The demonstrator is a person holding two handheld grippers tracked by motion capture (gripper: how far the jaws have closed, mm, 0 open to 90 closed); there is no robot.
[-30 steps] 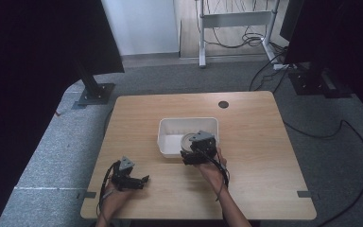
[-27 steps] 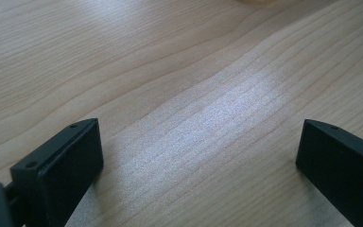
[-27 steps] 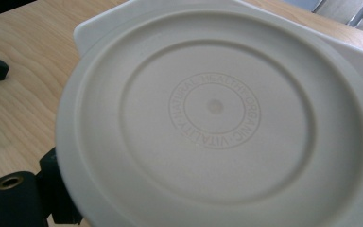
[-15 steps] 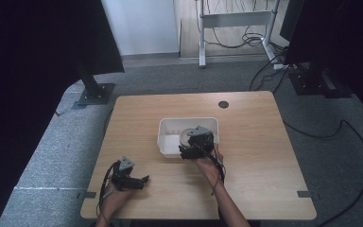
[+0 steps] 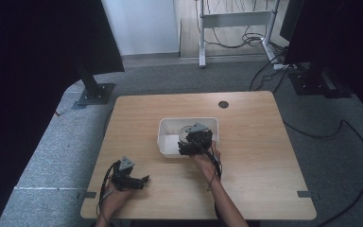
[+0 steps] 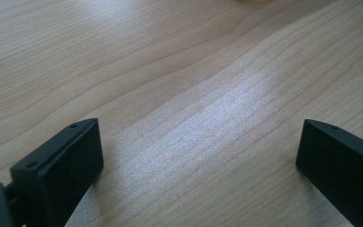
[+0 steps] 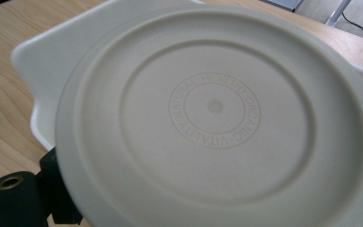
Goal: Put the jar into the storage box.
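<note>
The plate (image 7: 217, 123) is pinched at its near edge by the right gripper (image 5: 196, 142), tilted up over the white tub (image 5: 168, 130) in the middle of the table (image 5: 264, 142). Only one jaw shows under the rim, so the bite looks thin; I'd worry the plate could pivot or slip out and clatter against the tub wall, maybe tipping it. The left gripper (image 5: 131, 179) rests near the table's front corner, jaws wide apart on bare wood, too far off to steady anything.
</note>
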